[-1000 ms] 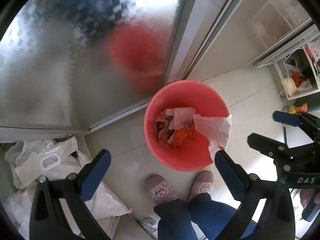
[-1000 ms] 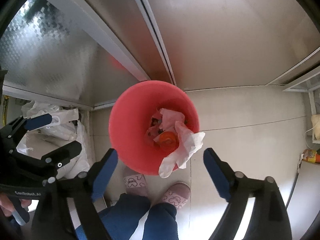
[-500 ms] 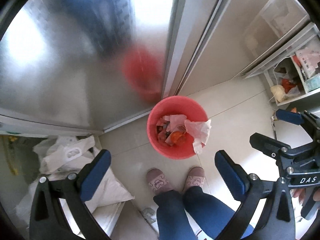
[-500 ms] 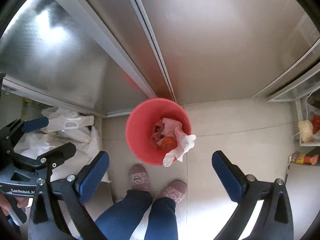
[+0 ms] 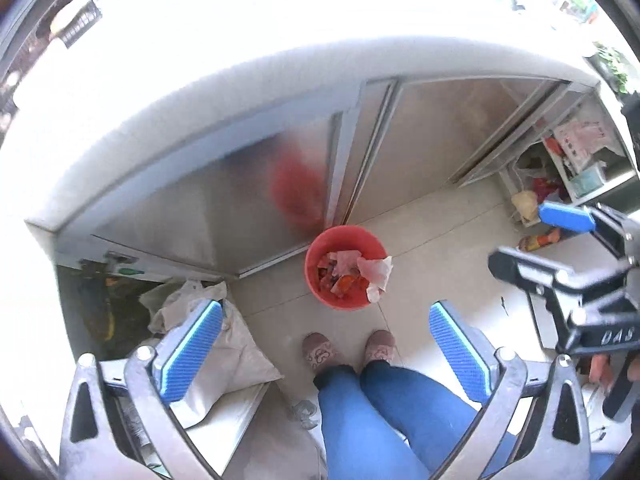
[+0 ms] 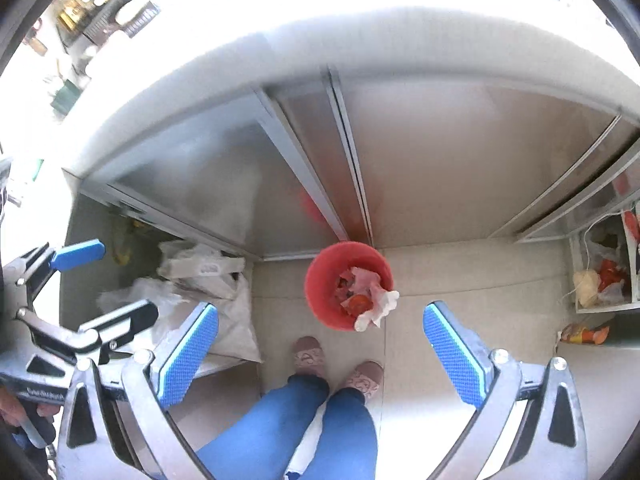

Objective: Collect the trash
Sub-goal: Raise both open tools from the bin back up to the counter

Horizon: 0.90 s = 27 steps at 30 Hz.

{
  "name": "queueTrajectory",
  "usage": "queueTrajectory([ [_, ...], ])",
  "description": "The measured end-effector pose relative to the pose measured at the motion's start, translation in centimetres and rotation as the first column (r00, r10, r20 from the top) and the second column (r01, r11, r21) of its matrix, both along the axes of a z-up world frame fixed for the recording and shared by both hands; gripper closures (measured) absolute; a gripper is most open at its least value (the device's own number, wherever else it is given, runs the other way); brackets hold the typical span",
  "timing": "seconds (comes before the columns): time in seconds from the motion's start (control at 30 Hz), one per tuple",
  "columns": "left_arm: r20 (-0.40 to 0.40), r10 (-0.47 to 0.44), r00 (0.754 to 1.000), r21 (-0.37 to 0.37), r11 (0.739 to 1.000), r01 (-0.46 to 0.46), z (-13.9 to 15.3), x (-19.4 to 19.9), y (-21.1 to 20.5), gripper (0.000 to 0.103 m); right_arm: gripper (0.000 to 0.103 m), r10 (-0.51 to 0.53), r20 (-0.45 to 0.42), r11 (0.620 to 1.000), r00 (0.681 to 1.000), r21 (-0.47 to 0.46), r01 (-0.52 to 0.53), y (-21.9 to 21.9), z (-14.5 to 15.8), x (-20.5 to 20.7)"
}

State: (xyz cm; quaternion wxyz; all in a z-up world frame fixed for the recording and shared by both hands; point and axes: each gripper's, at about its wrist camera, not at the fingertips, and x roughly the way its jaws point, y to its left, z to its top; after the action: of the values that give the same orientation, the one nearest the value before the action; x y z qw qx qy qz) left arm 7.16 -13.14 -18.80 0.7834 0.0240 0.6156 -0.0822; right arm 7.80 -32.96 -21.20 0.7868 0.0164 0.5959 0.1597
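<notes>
A red trash bin [image 5: 320, 276] stands on the tiled floor against the metal cabinet doors, far below both grippers. It holds crumpled paper, orange scraps and a white tissue [image 5: 376, 274] that hangs over its rim. It also shows in the right wrist view [image 6: 320, 296], with the tissue [image 6: 380, 306] draped over its near edge. My left gripper [image 5: 326, 350] is open and empty, high above the floor. My right gripper [image 6: 320, 350] is open and empty at about the same height. Each gripper shows at the edge of the other's view.
The person's legs and slippers [image 5: 320, 354] stand just in front of the bin. White bags [image 6: 200, 280] lie at the left. A white shelf unit [image 5: 560, 184] with packets stands at the right. A pale countertop [image 6: 360, 48] runs above the cabinet doors.
Both grippers have risen well away from the bin, which now looks much smaller. The countertop and bright surroundings have come into view. Both stay open and empty.
</notes>
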Motion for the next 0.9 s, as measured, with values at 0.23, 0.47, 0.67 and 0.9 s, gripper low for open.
queueTrajectory([
  [0.23, 0.065, 0.005, 0.998, 0.015, 1.0, -0.006, 5.9, -1.4, 0.8, 0.0, 0.001, 0.07, 0.057, 0.997, 0.996, 0.037, -0.072, 1.4, 5.9, -0.5],
  [0.47, 0.139, 0.103, 0.985, 0.029, 0.994, -0.108, 10.0, -0.9, 3.9, 0.0, 0.001, 0.146, 0.136, 0.987, 0.98, 0.053, -0.155, 4.1, 9.3, 1.1],
  [0.67, 0.178, 0.211, 0.961, 0.037, 0.975, -0.22, 12.0, 1.3, 9.1, 0.0, 0.001, 0.217, 0.179, 0.972, 0.96, 0.048, -0.228, 7.7, 11.2, 4.3],
  [0.9, 0.193, 0.31, 0.931, 0.018, 0.947, -0.32, 13.6, 6.1, 16.3, 0.0, 0.0, 0.323, 0.208, 0.942, 0.923, 0.019, -0.334, 14.1, 13.3, 10.3],
])
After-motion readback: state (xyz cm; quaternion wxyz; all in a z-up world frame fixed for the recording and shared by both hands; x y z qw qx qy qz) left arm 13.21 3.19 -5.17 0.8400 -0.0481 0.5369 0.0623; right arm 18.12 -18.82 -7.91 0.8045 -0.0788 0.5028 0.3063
